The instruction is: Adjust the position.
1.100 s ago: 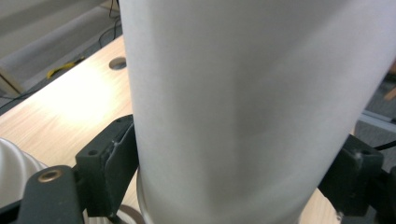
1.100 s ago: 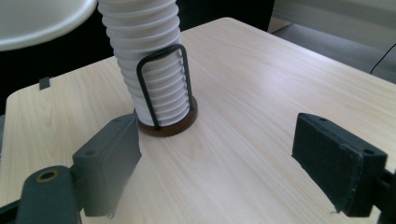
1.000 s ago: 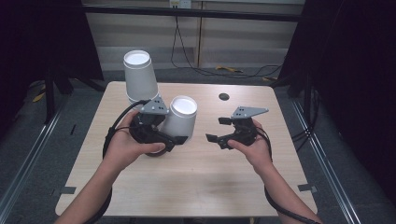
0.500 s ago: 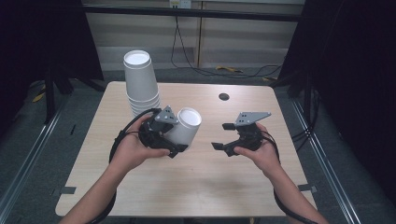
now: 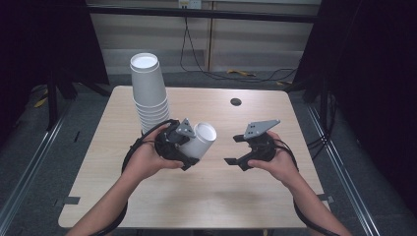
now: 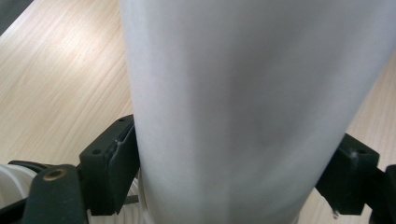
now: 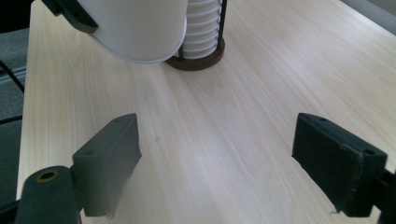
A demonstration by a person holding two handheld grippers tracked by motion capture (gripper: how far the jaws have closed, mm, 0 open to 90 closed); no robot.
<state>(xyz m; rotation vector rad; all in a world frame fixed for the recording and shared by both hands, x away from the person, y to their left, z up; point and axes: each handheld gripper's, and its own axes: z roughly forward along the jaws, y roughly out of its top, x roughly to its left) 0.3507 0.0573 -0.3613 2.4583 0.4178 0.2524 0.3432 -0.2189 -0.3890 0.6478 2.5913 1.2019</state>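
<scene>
A white paper cup [image 5: 202,136] is tilted over the table, one round end facing up and to the right, with my left gripper [image 5: 192,150] shut on its side. In the left gripper view the cup wall [image 6: 243,102] sits pressed between both black jaws. Behind it stands a tall stack of upturned white cups [image 5: 149,93] in a holder with a dark round base [image 7: 196,59]. My right gripper [image 5: 237,150] is to the right of the held cup, open and holding nothing. The right gripper view shows its jaws [image 7: 229,163] wide apart over bare wood, with the held cup [image 7: 135,28] above left.
The light wooden table [image 5: 206,196] has a small dark round hole [image 5: 235,102] near its far edge. Black cables loop from both grippers. Metal rails [image 5: 29,167] run along the floor on both sides, and dark curtains hang left and right.
The left gripper has carried the cup away from the stack, toward the table's middle and front, tilting it more. The right gripper has drifted slightly nearer the front edge, still open.
</scene>
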